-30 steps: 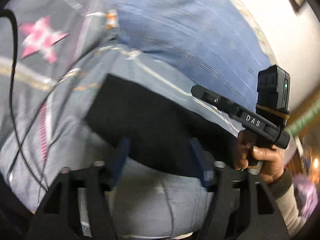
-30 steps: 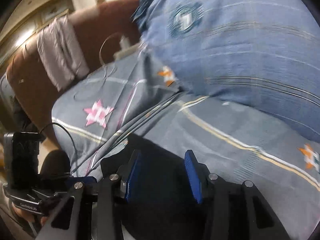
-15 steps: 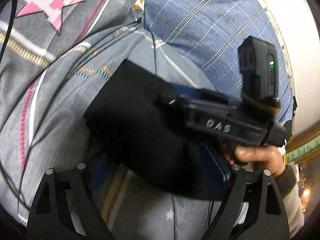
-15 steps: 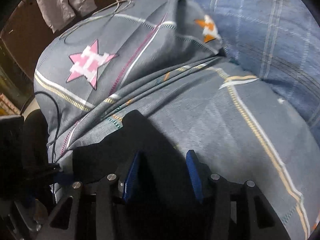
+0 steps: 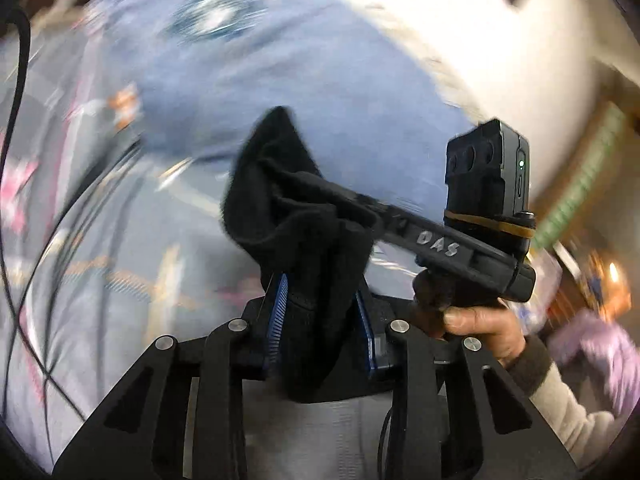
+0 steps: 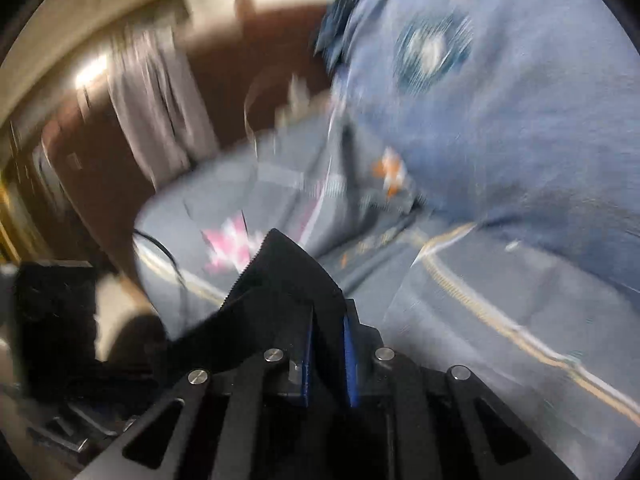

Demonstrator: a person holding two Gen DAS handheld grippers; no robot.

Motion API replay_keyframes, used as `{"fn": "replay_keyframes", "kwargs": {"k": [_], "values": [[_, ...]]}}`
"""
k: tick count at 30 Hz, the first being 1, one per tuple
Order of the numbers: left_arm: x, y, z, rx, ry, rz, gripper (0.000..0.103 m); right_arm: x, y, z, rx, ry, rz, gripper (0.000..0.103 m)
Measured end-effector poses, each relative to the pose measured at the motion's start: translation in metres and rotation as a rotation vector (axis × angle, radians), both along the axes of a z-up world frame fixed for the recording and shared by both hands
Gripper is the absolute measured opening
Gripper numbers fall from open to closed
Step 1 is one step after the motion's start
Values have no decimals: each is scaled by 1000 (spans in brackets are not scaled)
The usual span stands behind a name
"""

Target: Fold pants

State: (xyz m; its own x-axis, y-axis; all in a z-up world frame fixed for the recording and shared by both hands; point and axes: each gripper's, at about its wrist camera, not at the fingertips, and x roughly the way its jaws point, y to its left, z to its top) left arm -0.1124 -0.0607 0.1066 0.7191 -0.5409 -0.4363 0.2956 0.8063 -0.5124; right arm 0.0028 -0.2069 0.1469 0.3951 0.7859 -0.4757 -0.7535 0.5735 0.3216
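Two claws here, both with ribbed blue pads, and both are squeezing in on the same single pair of black pants (image 5: 296,216). The left claw (image 5: 322,308) has a thick bunched wad between its pads, the right claw (image 6: 326,354) a thinner fold with a zigzag edge. The pants look soft and fleecy, hanging up off the bed (image 6: 500,300). The bed has a grey sheet with pink and orange stars. Beyond the pants lies one blue checked pillow (image 5: 320,72). Everything's blurry.
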Motion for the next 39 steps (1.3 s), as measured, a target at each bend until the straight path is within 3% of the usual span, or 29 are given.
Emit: {"fn": "replay_keyframes", "kwargs": {"k": [3,6,8,10,12,16,19,21,24,26,28,30,32,35,39], "values": [[-2,-43,12,41,-47,-156,31,-29,-71,13,112,-14,-130,12],[5,-92,1,103,-35,-293,31,-51,-134,-8,141,37,-284,12],[10,-128,-19,147,11,-382,31,-59,-176,-37,147,123,-432,13],[16,-154,-41,182,100,-465,31,-70,-208,-63,85,200,-628,17],[13,-165,-48,227,144,-505,31,-84,-231,-72,151,267,-688,29],[9,-150,-28,233,123,-509,31,-111,-245,-59,230,234,-736,46],[8,-132,-9,241,115,-487,34,-119,-259,-54,316,247,-754,48],[6,-124,-1,253,74,-492,49,-120,-261,-52,352,282,-735,50],[2,-127,-6,261,34,-529,54,-129,-253,-49,344,310,-702,53],[6,-134,-19,245,70,-542,54,-131,-247,-52,355,329,-680,53],[15,-140,-33,196,156,-540,54,-133,-241,-59,394,354,-667,59],[16,-139,-33,176,192,-530,54,-132,-236,-67,355,395,-684,65],[12,-130,-27,181,156,-512,54,-132,-231,-71,289,411,-688,65],[17,-117,-21,224,114,-462,56,-134,-228,-74,270,373,-683,65],[32,-110,-40,236,169,-405,57,-126,-209,-77,217,334,-635,65]]}}
